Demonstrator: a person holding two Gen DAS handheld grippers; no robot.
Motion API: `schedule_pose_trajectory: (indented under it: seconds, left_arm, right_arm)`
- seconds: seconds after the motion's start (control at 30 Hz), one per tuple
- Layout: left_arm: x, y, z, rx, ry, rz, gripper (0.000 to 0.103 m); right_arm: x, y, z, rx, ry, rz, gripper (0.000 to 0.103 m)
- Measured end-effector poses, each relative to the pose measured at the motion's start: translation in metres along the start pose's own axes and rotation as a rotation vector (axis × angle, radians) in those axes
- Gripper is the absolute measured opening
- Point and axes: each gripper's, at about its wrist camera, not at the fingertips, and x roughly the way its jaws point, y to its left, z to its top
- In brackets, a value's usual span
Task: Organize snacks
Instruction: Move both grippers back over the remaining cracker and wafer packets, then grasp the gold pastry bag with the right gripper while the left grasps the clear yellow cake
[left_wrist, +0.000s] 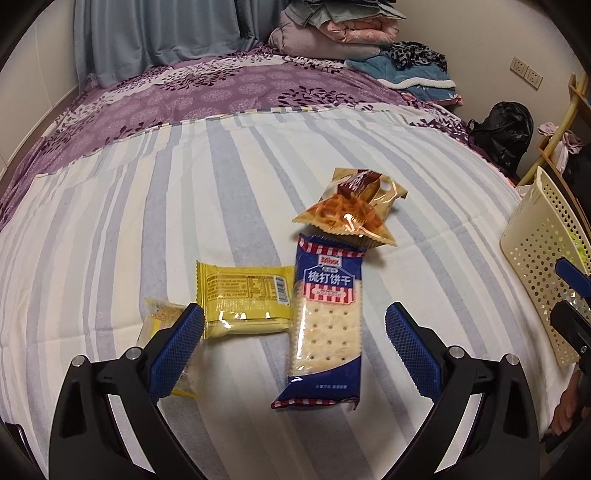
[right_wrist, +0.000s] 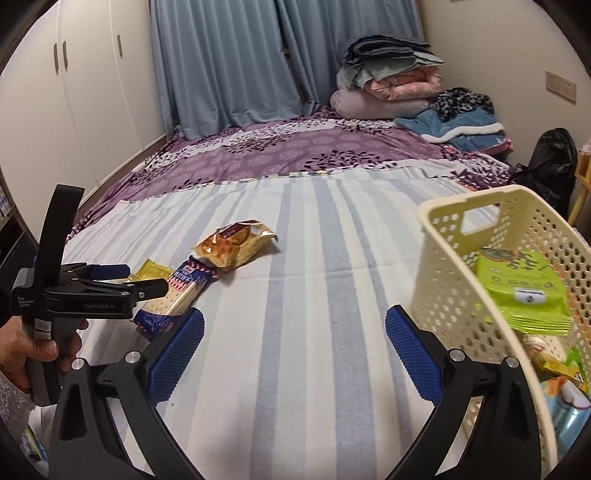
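The cracker pack (left_wrist: 325, 317) lies flat on the bed (left_wrist: 147, 221), with the yellow pack (left_wrist: 245, 301) touching its side and the gold bag (left_wrist: 351, 210) resting on its far end. The left gripper (left_wrist: 294, 347) hangs over the crackers, spread wide and empty. If it closes now, it may pinch the yellow pack too, or tug the gold bag along. The crackers could also snap. The basket (right_wrist: 443, 295) waits to the right, beside the right gripper (right_wrist: 294, 347), which is wide and empty too.
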Motion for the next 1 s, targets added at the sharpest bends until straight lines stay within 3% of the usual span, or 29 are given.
schedule_pose_trajectory:
  seconds: [0.63, 1.0]
  left_arm:
    - [0.017, 0.007, -0.017, 0.007, 0.034, -0.006, 0.100]
    - [-0.004, 0.024, -0.017, -0.022, -0.002, -0.006, 0.100]
  right_arm:
    - [0.072, 0.011, -0.005, -0.043, 0.116, -0.050, 0.098]
    - [0.091, 0.016, 0.001, -0.033, 0.149, -0.044, 0.098]
